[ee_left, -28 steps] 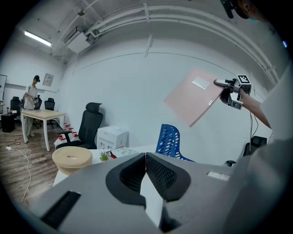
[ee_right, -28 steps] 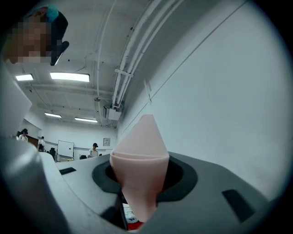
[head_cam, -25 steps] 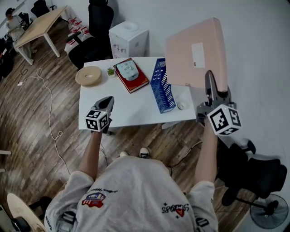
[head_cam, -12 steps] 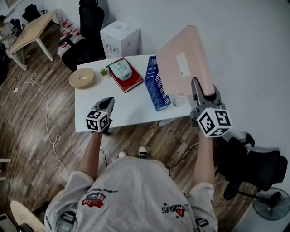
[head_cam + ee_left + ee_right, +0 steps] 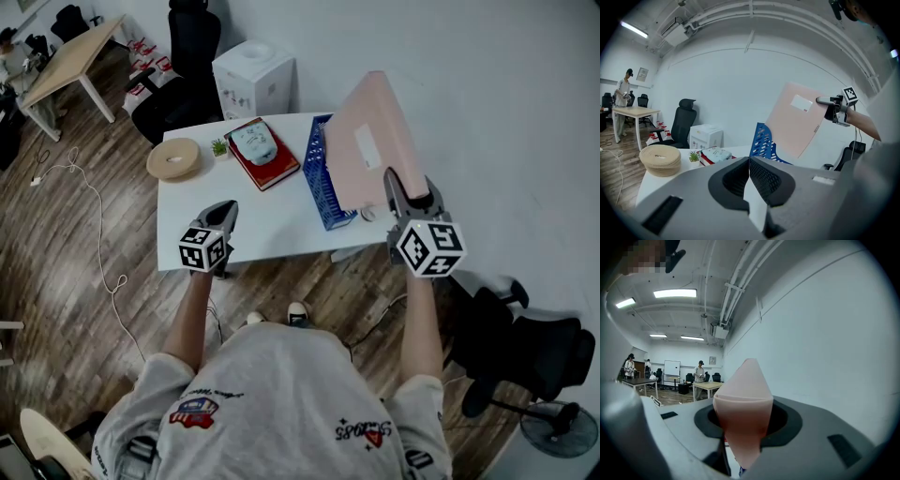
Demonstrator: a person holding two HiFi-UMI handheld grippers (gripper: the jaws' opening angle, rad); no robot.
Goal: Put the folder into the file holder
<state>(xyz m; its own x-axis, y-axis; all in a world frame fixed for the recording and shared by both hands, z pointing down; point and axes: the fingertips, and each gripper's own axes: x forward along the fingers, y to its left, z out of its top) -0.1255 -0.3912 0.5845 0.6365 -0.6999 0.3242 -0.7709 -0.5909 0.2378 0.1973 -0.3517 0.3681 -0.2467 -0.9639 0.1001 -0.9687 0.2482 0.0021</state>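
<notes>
A pink folder [image 5: 370,141] with a white label hangs tilted over the right end of the white table [image 5: 253,230], its lower edge just above the blue perforated file holder [image 5: 322,183]. My right gripper [image 5: 405,186] is shut on the folder's near corner; in the right gripper view the folder [image 5: 743,413] fills the gap between the jaws. My left gripper [image 5: 223,208] hovers over the table's front edge, shut on nothing. In the left gripper view [image 5: 750,161] the folder [image 5: 794,119] slants above the file holder [image 5: 761,140].
A red book with a pale blue item on top [image 5: 267,150], a tan round roll [image 5: 173,157] and a small plant [image 5: 219,147] sit on the table's far left. A small white disc [image 5: 367,214] lies right of the holder. A black chair [image 5: 530,347] stands at the right.
My right gripper has come down with the folder, bringing its lower edge close over the file holder. The left gripper has stayed in place.
</notes>
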